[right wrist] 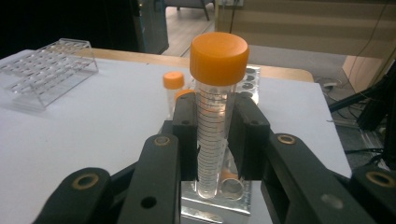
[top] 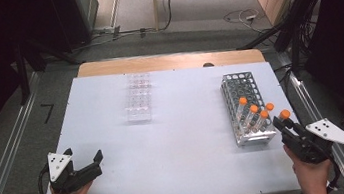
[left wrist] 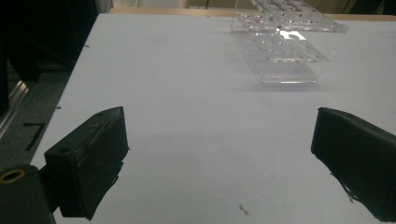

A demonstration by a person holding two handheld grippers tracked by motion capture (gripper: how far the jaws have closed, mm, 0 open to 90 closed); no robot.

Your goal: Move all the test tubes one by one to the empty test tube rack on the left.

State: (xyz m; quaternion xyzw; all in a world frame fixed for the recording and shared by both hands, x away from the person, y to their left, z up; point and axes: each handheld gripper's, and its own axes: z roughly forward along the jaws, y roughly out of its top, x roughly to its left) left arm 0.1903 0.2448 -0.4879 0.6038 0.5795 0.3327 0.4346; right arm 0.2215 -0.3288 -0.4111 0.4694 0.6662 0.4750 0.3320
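Observation:
A clear tube with an orange cap [right wrist: 213, 116] stands upright between the jaws of my right gripper [right wrist: 214, 135], which is shut on it just above the metal rack [top: 244, 101]. In the high view the held tube [top: 285, 114] sits at the rack's near right corner, with my right gripper [top: 284, 125] behind it. Three more orange-capped tubes [top: 253, 111] stand in the rack's near end. My left gripper [top: 85, 161] rests open near the table's front left, with nothing between its jaws. In the left gripper view a clear plastic rack [left wrist: 285, 44] lies ahead of the wide-apart fingers [left wrist: 91, 161].
The clear plastic rack [top: 139, 97] lies at the table's far middle. The white table [top: 181, 141] ends in a wooden strip [top: 165, 61] at the back. Cables and dark stands line the floor at the right.

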